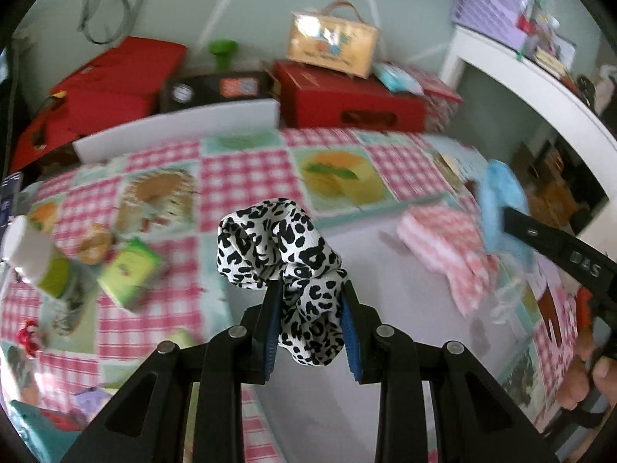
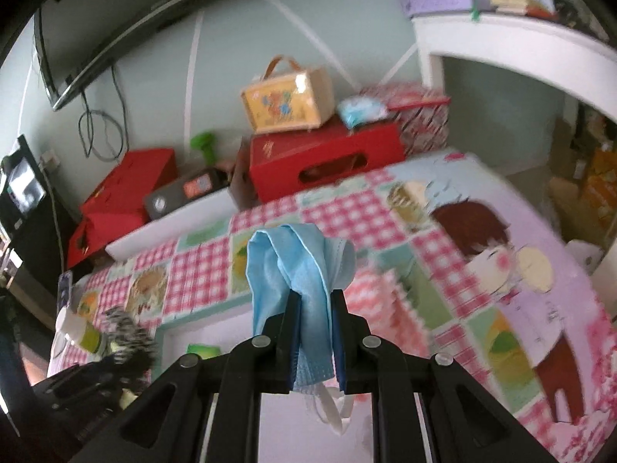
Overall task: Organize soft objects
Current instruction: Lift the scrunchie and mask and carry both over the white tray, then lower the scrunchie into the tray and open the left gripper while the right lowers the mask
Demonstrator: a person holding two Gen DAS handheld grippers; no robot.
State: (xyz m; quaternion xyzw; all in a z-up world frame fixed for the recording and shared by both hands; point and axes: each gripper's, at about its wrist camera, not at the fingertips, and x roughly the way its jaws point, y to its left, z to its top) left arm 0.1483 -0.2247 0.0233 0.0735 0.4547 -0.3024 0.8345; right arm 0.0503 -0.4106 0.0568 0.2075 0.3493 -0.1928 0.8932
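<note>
Covering a surface (image 1: 246, 169) in a pink-gingham patchwork cloth with printed food pictures, backed by red cardboard boxes (image 1: 347, 96) and a tan carry-case with a handle (image 1: 333, 44) against a pale green wall.

Carrying one soft item in each gripper above the cloth: left gripper (image 1: 310, 320) pinching a black-and-white leopard-print fabric scrunchie (image 1: 285, 247), right gripper (image 2: 314, 332) pressing tight on a crumpled light-blue disposable face mask (image 2: 293, 266), white ear loops dangling below the pads.

Doing this well probably means keeping both grips firm until over the drop spot, then lowering close before releasing, watching that the loops are not snagging on the fingers.

Lying near the middle of the cloth: a pink-and-white checked folded cloth (image 1: 447, 243), likely where soft things are gathering, though uncertain. Standing off to the left: a green-labelled bottle with a white cap (image 1: 36, 254) and a small green carton (image 1: 129, 270), both worth steering around. Crossing paths also being a risk, with both grippers close together.
</note>
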